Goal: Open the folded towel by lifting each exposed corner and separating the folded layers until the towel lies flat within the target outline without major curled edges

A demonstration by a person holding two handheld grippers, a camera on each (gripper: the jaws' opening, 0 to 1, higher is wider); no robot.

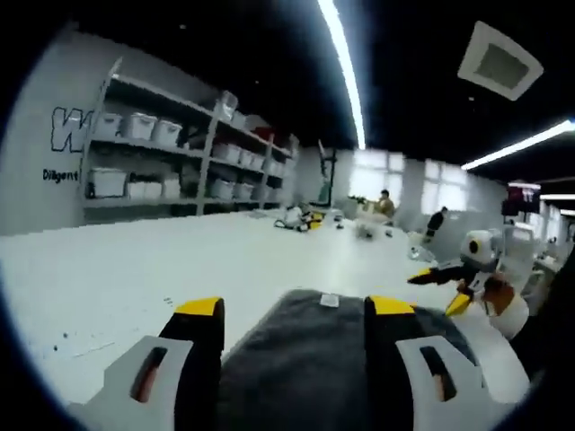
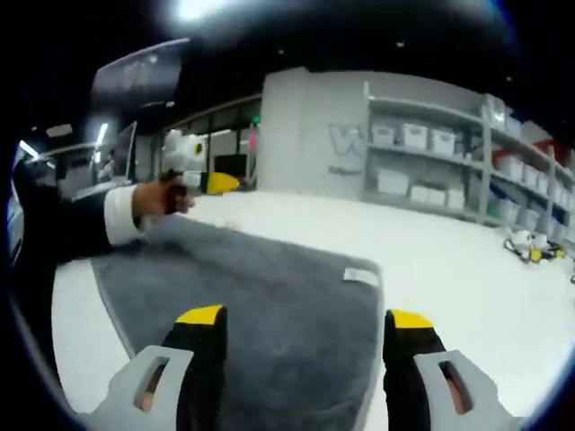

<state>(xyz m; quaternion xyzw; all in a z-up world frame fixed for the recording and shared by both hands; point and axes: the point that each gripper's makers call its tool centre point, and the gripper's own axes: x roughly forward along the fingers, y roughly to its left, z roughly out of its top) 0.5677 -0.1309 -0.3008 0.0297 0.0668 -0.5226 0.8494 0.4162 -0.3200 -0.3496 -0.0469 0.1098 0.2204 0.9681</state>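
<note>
Grey towel [image 2: 260, 305] lies spread on the white table [image 2: 467, 260], label [image 2: 361, 276] at its far edge. Both grippers [image 1: 295, 314] [image 2: 305, 319] hover over it, jaws wide, holding nothing — unfolding looks nearly done; next, flatten any curled edges.

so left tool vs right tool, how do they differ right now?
The left tool has the grey towel bunched up between its jaws and sits at the towel's far side; the right tool has its jaws spread wide over flat towel, near the white label. Whether either is gripping is unclear. Both have black jaws with yellow tips.
</note>
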